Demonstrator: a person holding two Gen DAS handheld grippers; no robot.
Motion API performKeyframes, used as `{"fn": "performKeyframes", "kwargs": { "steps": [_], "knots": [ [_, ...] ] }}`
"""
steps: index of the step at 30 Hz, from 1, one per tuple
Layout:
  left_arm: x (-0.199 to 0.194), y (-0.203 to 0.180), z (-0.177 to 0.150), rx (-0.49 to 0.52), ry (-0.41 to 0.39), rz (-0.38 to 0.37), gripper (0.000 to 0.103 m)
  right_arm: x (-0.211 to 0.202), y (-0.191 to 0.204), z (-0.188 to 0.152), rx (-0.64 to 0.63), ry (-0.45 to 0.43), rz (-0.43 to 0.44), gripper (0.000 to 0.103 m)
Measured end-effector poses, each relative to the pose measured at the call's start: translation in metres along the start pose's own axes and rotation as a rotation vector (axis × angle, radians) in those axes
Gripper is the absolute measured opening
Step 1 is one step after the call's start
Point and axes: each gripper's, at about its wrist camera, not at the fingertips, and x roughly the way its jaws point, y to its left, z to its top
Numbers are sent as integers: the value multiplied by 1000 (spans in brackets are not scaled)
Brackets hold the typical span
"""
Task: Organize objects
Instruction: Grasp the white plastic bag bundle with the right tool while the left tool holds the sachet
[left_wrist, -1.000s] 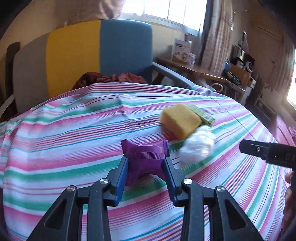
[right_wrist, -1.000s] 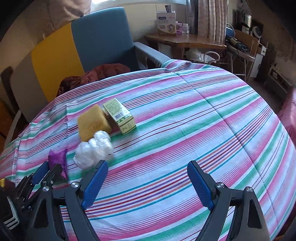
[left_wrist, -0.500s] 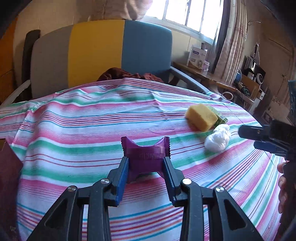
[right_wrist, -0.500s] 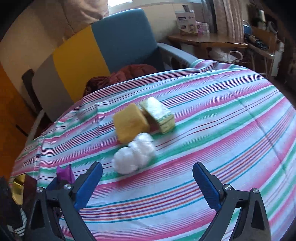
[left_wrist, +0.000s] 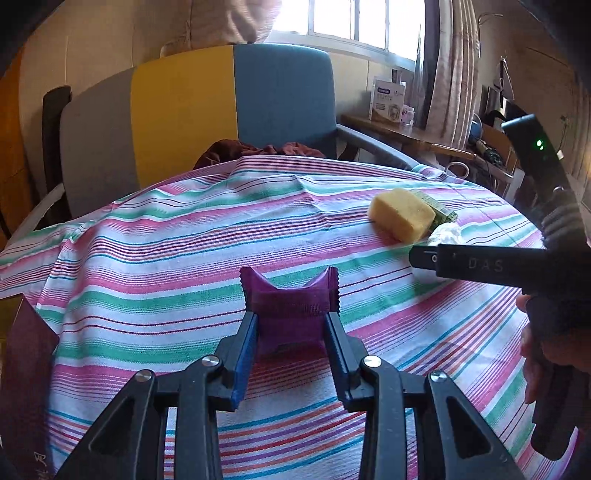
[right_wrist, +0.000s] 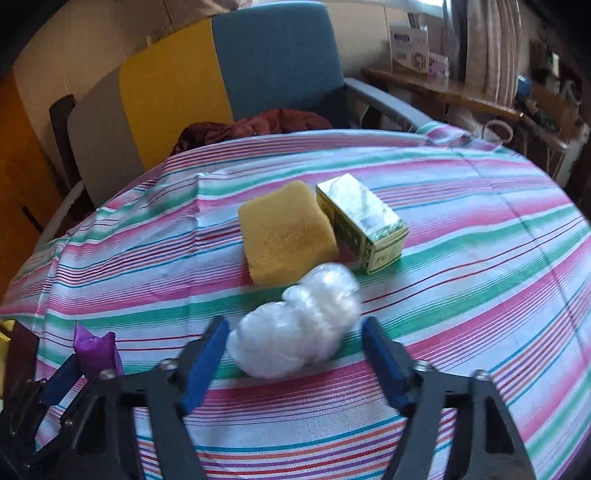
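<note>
Table: covered by a striped cloth (right_wrist: 480, 280) in pink, green and white; its far edge curves across the upper half of both views; wide bare cloth fills the right half of the right wrist view and the left and centre of the left wrist view
Armchair: grey, yellow and blue back (left_wrist: 229, 110) stands just beyond the far edge, upper centre; a dark red cloth (right_wrist: 258, 127) lies on its seat, touching the table's rim
Side table: wooden top (left_wrist: 406, 134) at upper right, well apart from the striped cloth; a white box (left_wrist: 386, 99) stands on it beside a curtain
Dark box: a maroon corner (left_wrist: 26, 354) rises at the lower left of the left wrist view, at the cloth's near left edge
Sponge: yellow block (right_wrist: 286, 232) at centre of the right wrist view; touching the green carton (right_wrist: 364, 221) on its right
White plastic bundle: crumpled wrap (right_wrist: 295, 325) just in front of the sponge, lower centre; it lies between the right claw's fingers
Right gripper (right_wrist: 295, 363): jaws closing around the bundle; gaps show on both sides, pads not yet pressing; seen in the left wrist view as a black bar at right, hiding most of the bundle
Left gripper (left_wrist: 291, 347): clamped on the purple packet (left_wrist: 290, 306), lower centre, above open cloth
</note>
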Motion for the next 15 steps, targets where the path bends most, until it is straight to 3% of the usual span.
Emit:
{"fn": "performKeyframes", "kwargs": {
  "steps": [3,15],
  "knots": [
    [1,1,-1,-5,3,-5,36,1,3,-2,-18,11,7,49],
    [1,0,-3,3,2,2,36,-29,14,3,14,3,61,46]
  ]
}}
